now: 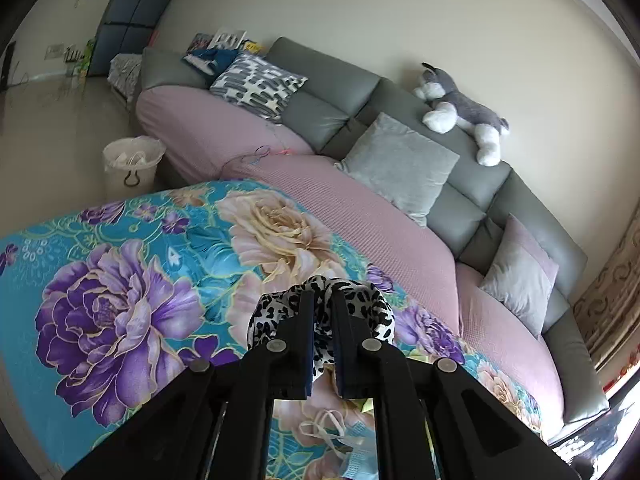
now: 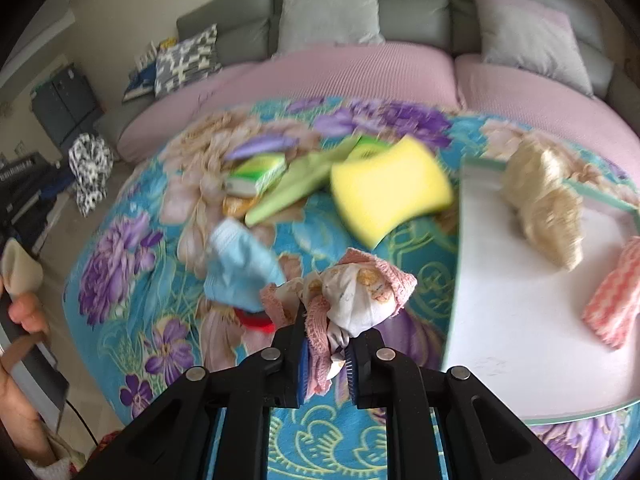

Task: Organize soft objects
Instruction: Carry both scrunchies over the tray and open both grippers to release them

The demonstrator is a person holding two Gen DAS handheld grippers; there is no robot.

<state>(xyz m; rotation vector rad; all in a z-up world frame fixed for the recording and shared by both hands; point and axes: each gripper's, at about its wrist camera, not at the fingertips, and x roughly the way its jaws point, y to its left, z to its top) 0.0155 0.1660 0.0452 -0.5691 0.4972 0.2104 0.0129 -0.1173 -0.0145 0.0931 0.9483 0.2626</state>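
Observation:
My left gripper (image 1: 323, 300) is shut on a black-and-white leopard-print scrunchie (image 1: 368, 308), held above the floral cloth (image 1: 120, 264); the scrunchie also shows at the left of the right wrist view (image 2: 90, 168). My right gripper (image 2: 326, 336) is shut on a pink-and-white cloth bundle (image 2: 356, 296) above the floral cloth (image 2: 132, 280). A white tray (image 2: 520, 340) at the right holds a cream fluffy item (image 2: 540, 208) and a pink checked cloth (image 2: 612, 300). A yellow sponge (image 2: 388, 192), blue face mask (image 2: 240, 268), green cloth (image 2: 296, 188) and tissue pack (image 2: 256, 178) lie on the cloth.
A grey sofa (image 1: 320, 80) with pink seat covers, cushions (image 1: 400, 164) and a plush husky (image 1: 464, 112) stands behind. A white bin (image 1: 130, 168) sits on the floor at left. A face mask (image 1: 352, 452) lies under my left gripper. A red item (image 2: 256, 322) peeks beneath the mask.

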